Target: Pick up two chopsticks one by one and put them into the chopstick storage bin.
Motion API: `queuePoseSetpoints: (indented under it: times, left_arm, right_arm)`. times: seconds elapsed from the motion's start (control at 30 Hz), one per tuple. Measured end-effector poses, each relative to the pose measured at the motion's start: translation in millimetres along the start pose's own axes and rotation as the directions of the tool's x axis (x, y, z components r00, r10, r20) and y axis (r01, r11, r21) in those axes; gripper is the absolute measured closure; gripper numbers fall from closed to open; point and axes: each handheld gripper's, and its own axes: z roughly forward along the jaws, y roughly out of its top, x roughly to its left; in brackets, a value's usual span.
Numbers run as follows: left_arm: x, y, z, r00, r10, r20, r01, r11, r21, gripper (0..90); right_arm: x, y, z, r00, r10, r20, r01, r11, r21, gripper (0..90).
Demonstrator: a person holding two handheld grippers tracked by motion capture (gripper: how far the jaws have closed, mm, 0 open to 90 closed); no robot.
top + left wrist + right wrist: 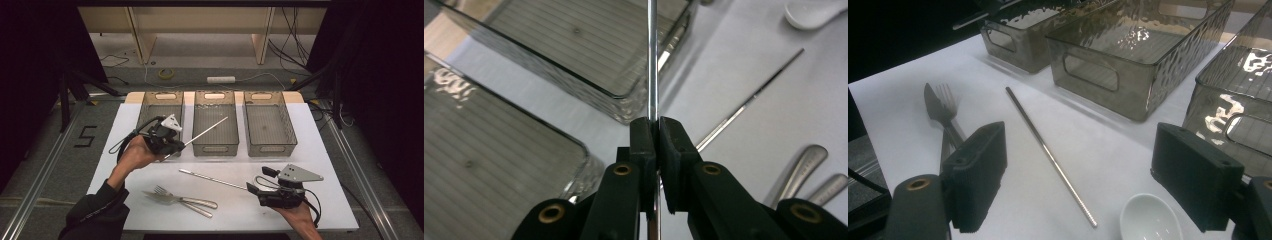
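Observation:
My left gripper (181,145) is raised over the white mat in front of the left bin (145,111), shut on a thin metal straw (207,129). The straw slants up and right, its far end over the middle bin (215,146). In the left gripper view the jaws (656,125) pinch the straw (652,60) upright between them. A second metal straw (212,180) lies flat on the mat, its right end close to my right gripper (254,190). In the right gripper view that gripper (1083,165) stands open, with this straw (1048,150) on the mat between the wide-apart jaws, untouched.
Three clear grey bins stand in a row at the back, the right bin (287,122) included. A fork (167,191) and a knife (165,199) lie near the front left. A white spoon (1148,220) rests by my right gripper. The mat's front edge (225,228) is close.

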Motion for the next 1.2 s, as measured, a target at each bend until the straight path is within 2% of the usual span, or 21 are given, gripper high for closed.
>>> queuePoseSetpoints:
  times: [0.1,0.17,0.33,0.37,0.43,0.5,0.53,0.7,0.73,0.77,0.93,1.0,1.2]
  left_arm:
    - [13.8,0.7,-6.4,0.9985,-0.047,-0.027,0.046,0.9983,-0.036,84.8]
    - [17.0,0.8,-8.1,0.9975,-0.060,-0.037,0.059,0.9974,-0.042,84.8]
    - [38.9,-2.9,-15.2,0.9866,-0.143,-0.079,0.135,0.9863,-0.095,84.8]
    - [43.1,-4.1,-16.3,0.9823,-0.158,-0.101,0.149,0.9841,-0.097,84.8]
    - [51.8,-6.6,-18.4,0.9764,-0.183,-0.116,0.171,0.9799,-0.103,84.8]
    - [58.7,-9.1,-20.4,0.9673,-0.210,-0.142,0.195,0.9740,-0.116,84.8]
    - [62.3,-10.2,-21.1,0.9646,-0.213,-0.155,0.197,0.9739,-0.112,84.8]
    - [78.2,-18.3,-19.9,0.9412,-0.265,-0.209,0.243,0.9618,-0.127,84.8]
    - [83.3,-21.2,-18.9,0.9352,-0.279,-0.218,0.256,0.9580,-0.128,84.8]
    - [83.3,-21.2,-18.9,0.9352,-0.279,-0.218,0.256,0.9580,-0.128,84.8]
    - [96.0,-30.3,-12.2,0.9139,-0.329,-0.238,0.305,0.9432,-0.132,84.8]
    - [100.0,-34.7,-9.6,0.9075,-0.341,-0.245,0.317,0.9391,-0.132,84.8]
    - [106.7,-42.4,0.9,0.8950,-0.366,-0.256,0.346,0.9306,-0.118,84.7]
  right_arm:
    - [0.1,0.0,-0.4,1.0000,0.001,0.003,-0.001,1.000,0.001,23.0]
    - [-0.1,0.1,-0.5,1.0000,0.001,0.003,-0.001,1.000,-0.001,23.0]
    - [-0.3,-0.3,-0.1,1.0000,-0.001,0.001,0.001,1.000,0.001,23.0]
    - [-0.2,-0.2,-0.2,1.0000,-0.001,0.001,0.001,1.000,0.003,23.0]
    - [-0.2,-0.3,0.2,1.0000,0.001,0.000,-0.001,1.000,0.001,23.0]
    - [-0.1,-0.3,0.3,1.0000,0.003,0.002,-0.003,1.000,0.003,23.0]
    - [-0.1,-0.3,0.3,1.0000,0.003,0.002,-0.003,1.000,0.003,23.0]
    - [0.2,-0.3,0.4,1.0000,0.001,0.001,-0.001,1.000,0.002,23.0]
    - [0.2,-0.3,0.5,1.0000,0.001,0.001,-0.001,1.000,0.002,23.0]
    - [0.2,-0.3,0.5,1.0000,0.001,0.001,-0.001,1.000,0.002,23.0]
    - [0.5,-0.7,0.8,1.0000,0.004,-0.001,-0.004,1.000,0.004,23.0]
    - [0.5,-0.8,1.0,1.0000,0.004,-0.002,-0.004,1.000,0.002,23.0]
    - [0.6,-0.8,1.3,1.0000,0.004,-0.003,-0.004,1.000,0.003,23.0]
